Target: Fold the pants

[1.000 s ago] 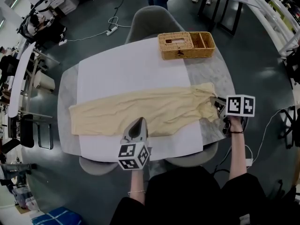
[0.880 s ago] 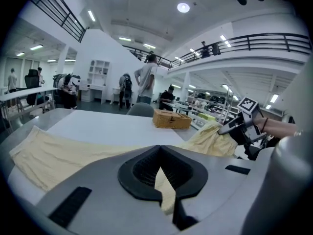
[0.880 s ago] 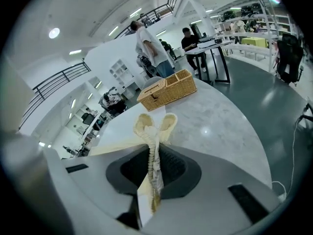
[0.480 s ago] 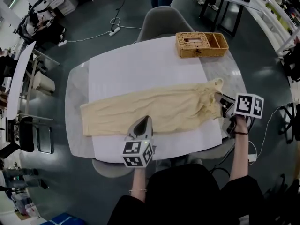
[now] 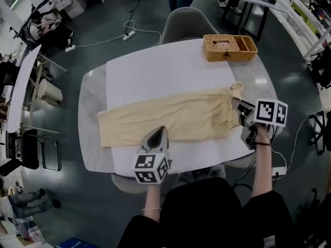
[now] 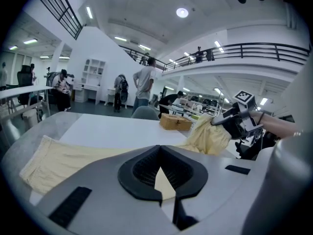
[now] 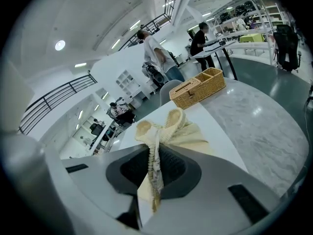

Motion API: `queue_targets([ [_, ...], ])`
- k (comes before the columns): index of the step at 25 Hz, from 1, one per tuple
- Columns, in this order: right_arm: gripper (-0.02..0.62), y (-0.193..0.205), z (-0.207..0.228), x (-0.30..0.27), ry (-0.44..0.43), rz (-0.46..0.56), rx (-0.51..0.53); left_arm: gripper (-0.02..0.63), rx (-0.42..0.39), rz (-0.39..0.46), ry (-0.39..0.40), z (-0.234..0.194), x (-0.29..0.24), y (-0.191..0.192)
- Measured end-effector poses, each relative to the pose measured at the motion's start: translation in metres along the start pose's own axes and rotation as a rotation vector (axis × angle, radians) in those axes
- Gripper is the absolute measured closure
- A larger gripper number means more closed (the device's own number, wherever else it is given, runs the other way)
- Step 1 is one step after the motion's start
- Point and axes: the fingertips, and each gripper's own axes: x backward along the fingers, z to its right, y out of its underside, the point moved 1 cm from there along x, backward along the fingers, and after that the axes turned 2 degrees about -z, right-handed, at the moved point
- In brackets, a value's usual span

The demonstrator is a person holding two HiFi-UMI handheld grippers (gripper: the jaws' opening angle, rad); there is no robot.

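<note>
Cream pants (image 5: 165, 120) lie lengthwise across a white sheet (image 5: 155, 76) on the table (image 5: 90, 138), with the waist at the right. My right gripper (image 5: 241, 110) is shut on the waistband (image 7: 168, 126). The elastic edge runs down between its jaws and the waist end is lifted and bunched (image 6: 210, 136). My left gripper (image 5: 156, 133) hovers over the near edge of the pants at mid-length. Its jaws (image 6: 162, 190) look shut. Cream cloth shows through the small gap behind the tips, and I cannot tell if any is pinched.
A wicker basket (image 5: 229, 47) stands at the table's far right corner. A grey chair (image 5: 189, 25) is pushed in at the far side. Bare marble table top lies to the right of the sheet (image 7: 264, 131). People and desks stand in the room behind.
Both grippers have shifted left along the table. The right one carried the waist end with it, so the pants lie shorter and more bunched there. The leg end stayed put.
</note>
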Motion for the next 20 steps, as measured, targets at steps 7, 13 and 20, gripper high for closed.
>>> queue_targets([
  [7, 0.549, 0.003, -0.037, -0.009, -0.059, 0.029, 0.011, 0.592, 0.003, 0.007, -0.003, -0.015, 0.016, 0.004],
  [13, 0.549, 0.005, -0.076, -0.031, -0.16, 0.02, 0.048, 0.592, 0.02, 0.026, -0.052, -0.03, 0.026, 0.001],
  [20, 0.549, 0.005, -0.104, -0.046, -0.274, -0.028, 0.076, 0.592, 0.026, 0.043, -0.113, -0.023, 0.034, -0.005],
])
